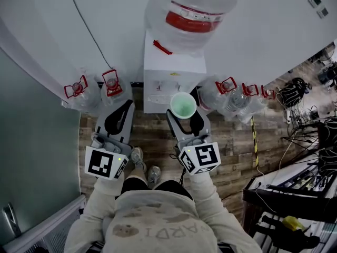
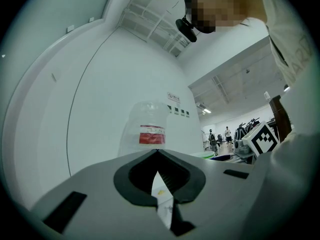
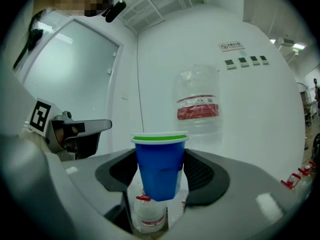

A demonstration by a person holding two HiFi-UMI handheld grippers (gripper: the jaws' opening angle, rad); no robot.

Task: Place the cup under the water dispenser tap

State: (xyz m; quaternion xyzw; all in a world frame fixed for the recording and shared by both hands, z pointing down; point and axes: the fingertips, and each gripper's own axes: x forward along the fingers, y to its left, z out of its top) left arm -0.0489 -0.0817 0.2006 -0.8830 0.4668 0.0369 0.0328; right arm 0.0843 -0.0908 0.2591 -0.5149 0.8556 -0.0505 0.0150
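Note:
A blue cup (image 3: 160,169) with a green inside (image 1: 183,105) stands upright between the jaws of my right gripper (image 3: 160,160), which is shut on it. In the head view the right gripper (image 1: 183,113) holds the cup just in front of the white water dispenser (image 1: 174,73), near its taps (image 1: 174,86). A large clear bottle with a red label (image 1: 192,15) sits on top of the dispenser. My left gripper (image 1: 126,105) is beside it on the left, level with it. In the left gripper view its jaws (image 2: 157,151) meet at the tips with nothing in them.
Several spare water bottles with red handles stand on the wooden floor on both sides of the dispenser (image 1: 79,94) (image 1: 231,96). A glass partition (image 1: 31,141) is at the left. Cables and equipment (image 1: 310,141) crowd the right. The person's feet (image 1: 145,165) are below the grippers.

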